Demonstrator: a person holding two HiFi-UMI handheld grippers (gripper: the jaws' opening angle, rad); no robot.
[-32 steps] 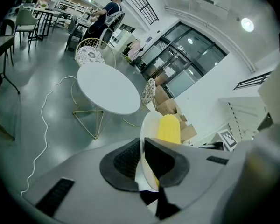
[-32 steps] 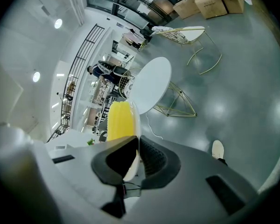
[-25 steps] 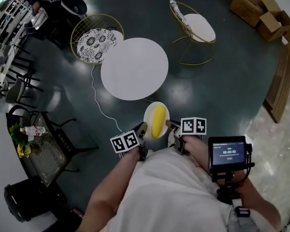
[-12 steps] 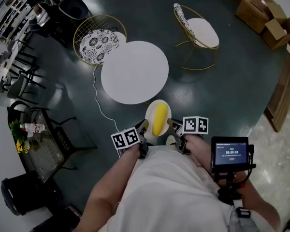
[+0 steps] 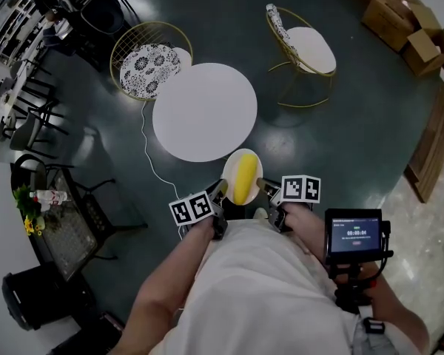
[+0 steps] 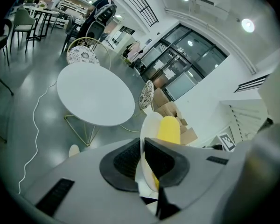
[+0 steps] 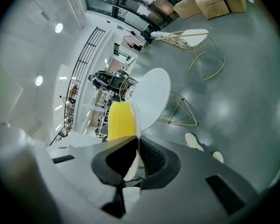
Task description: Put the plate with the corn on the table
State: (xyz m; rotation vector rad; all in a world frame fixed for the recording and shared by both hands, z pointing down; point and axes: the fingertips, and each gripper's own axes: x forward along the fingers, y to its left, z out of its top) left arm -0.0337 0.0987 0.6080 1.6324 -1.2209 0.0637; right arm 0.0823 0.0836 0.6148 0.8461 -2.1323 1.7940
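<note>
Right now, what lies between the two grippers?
A round white plate carrying a yellow corn cob, its opposite rims clamped by the left gripper and right gripper; the head view shows it.

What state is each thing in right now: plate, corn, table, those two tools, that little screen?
Plate: lifted, gripped at both rims.
Corn: lying on the plate.
Left hand-held gripper: shut on the plate.
Right hand-held gripper: shut on the plate.
Table: upright, plate not on it yet.
Screen: lit.
</note>
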